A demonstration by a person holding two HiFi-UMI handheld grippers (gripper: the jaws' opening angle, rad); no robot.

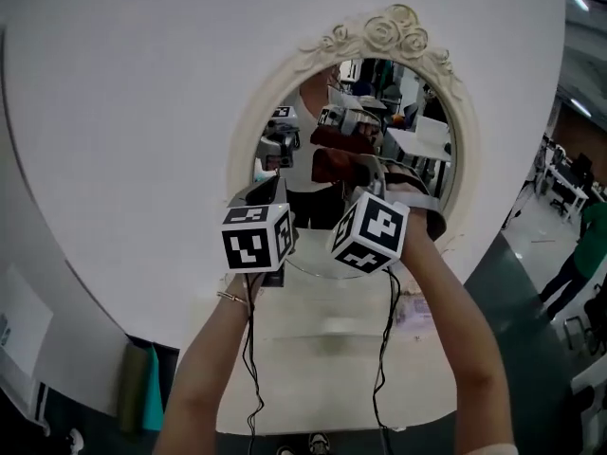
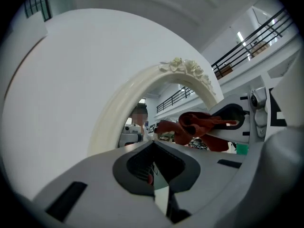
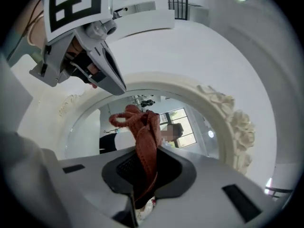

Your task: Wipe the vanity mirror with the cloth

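Wiping stage, seemingly: right claw (image 3: 145, 152) clamped on red cloth (image 3: 143, 136), held close before vanity mirror (image 1: 394, 27) glass; left claw (image 2: 153, 144) pinched together, empty. Next: press cloth flat, sweep across glass.

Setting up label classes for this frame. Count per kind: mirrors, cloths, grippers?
vanity mirror: 1
cloth: 1, red, pinched in the right gripper
grippers: 2, the left gripper and the right gripper
total: 4
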